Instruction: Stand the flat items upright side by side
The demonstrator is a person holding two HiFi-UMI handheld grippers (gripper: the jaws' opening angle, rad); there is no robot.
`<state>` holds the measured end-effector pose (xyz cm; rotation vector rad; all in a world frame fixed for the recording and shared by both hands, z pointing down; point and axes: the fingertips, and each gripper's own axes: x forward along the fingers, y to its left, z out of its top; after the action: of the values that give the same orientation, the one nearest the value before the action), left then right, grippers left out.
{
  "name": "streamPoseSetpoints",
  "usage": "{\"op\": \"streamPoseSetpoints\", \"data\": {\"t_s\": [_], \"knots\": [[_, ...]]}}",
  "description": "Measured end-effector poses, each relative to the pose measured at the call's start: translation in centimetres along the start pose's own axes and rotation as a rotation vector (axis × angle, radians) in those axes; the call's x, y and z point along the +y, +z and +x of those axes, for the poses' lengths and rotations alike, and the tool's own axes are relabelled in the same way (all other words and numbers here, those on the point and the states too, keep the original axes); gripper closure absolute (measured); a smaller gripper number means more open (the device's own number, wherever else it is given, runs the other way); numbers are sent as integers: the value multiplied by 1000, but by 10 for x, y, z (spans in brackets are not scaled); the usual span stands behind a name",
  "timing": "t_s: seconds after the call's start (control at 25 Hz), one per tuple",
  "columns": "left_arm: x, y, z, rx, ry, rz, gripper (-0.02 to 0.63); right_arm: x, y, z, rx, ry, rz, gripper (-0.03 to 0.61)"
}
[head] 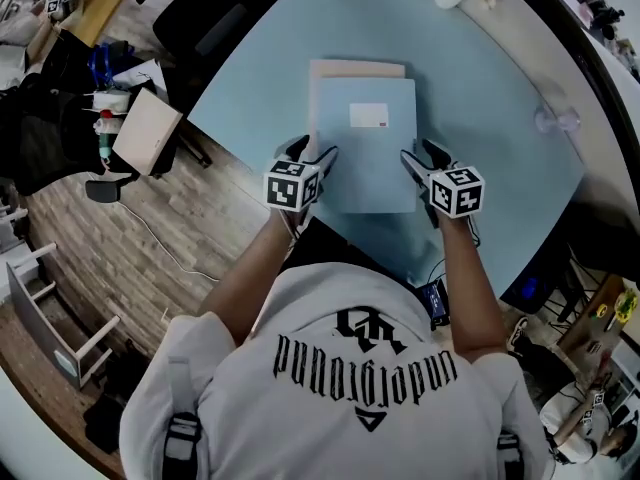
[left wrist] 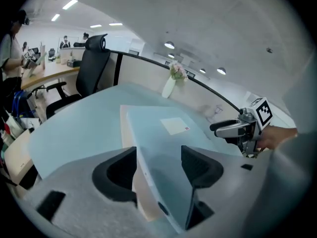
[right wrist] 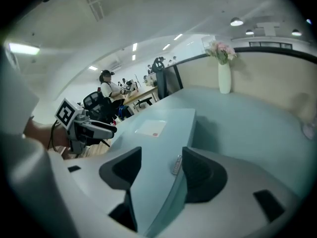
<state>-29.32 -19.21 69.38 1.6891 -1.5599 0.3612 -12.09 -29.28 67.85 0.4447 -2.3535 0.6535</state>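
We have the blue folder (head: 365, 148) lying flat on a beige folder (head: 355, 68) on the table (head: 480, 88). Our left gripper (head: 312, 153) and right gripper (head: 422, 155) each straddle a near corner, jaws wide and not pressing. It looks light, thin and slick, so we judge a deep bite on both corners keeps it from bowing or slipping.
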Motion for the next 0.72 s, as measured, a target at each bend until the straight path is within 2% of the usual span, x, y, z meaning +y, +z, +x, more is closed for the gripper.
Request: {"op": "streamPoseSetpoints", "data": {"t_s": [0.24, 0.32, 0.48, 0.72], "knots": [[9, -30, 35, 117, -58, -73, 313, -16, -27, 32, 113, 11, 140, 318], [9, -33, 41, 130, -79, -67, 334, -17, -31, 36, 120, 5, 143, 341], [11, -36, 49, 140, -111, -46, 336, -17, -32, 38, 114, -20, 140, 350], [5, -24, 47, 196, -103, 13, 339, -18, -32, 29, 92, -88, 145, 353]]}}
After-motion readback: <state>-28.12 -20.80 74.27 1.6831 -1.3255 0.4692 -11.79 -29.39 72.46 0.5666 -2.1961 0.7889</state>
